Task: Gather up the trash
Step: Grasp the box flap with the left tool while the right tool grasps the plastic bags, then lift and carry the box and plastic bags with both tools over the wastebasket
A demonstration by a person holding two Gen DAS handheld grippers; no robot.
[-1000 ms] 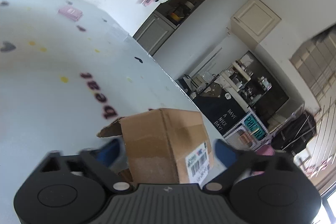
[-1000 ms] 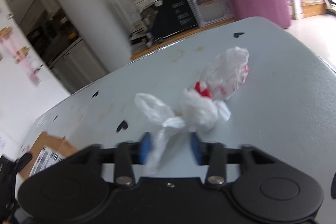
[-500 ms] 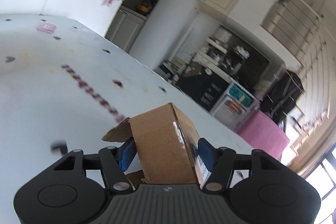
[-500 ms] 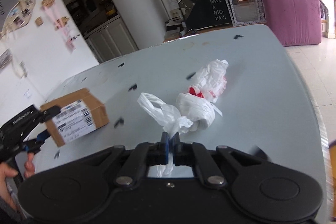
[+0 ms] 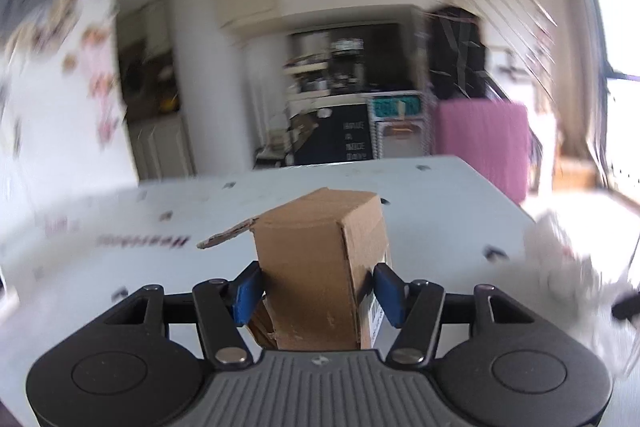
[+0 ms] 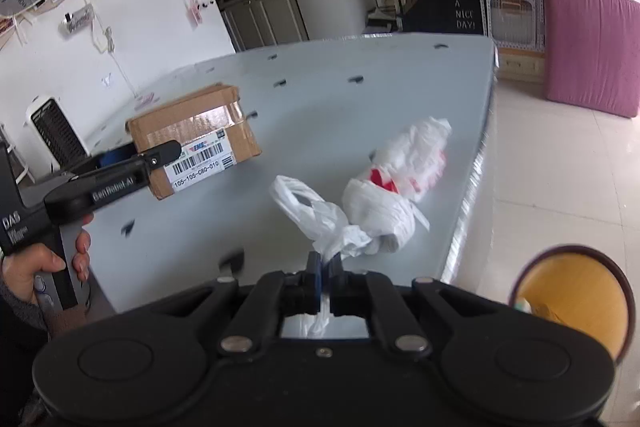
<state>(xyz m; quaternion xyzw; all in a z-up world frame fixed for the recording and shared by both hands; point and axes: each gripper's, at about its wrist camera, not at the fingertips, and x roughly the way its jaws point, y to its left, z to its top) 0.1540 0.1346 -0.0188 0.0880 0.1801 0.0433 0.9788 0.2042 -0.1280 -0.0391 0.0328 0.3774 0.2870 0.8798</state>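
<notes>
Since the earlier frame, both hands have swung across the room and the cardboard box (image 5: 320,267) has come upright in the left view. Left claw (image 5: 316,289): its jaws have just been closing, and the blue pads now press both sides of the box, held above the table (image 6: 360,99). Right claw (image 6: 324,267): jaws clamped tight on a handle of the white plastic bag (image 6: 384,187), whose bulk lies near the table's right edge. Beyond that edge, low on the floor side, a round bin (image 6: 576,295) with a yellow liner.
</notes>
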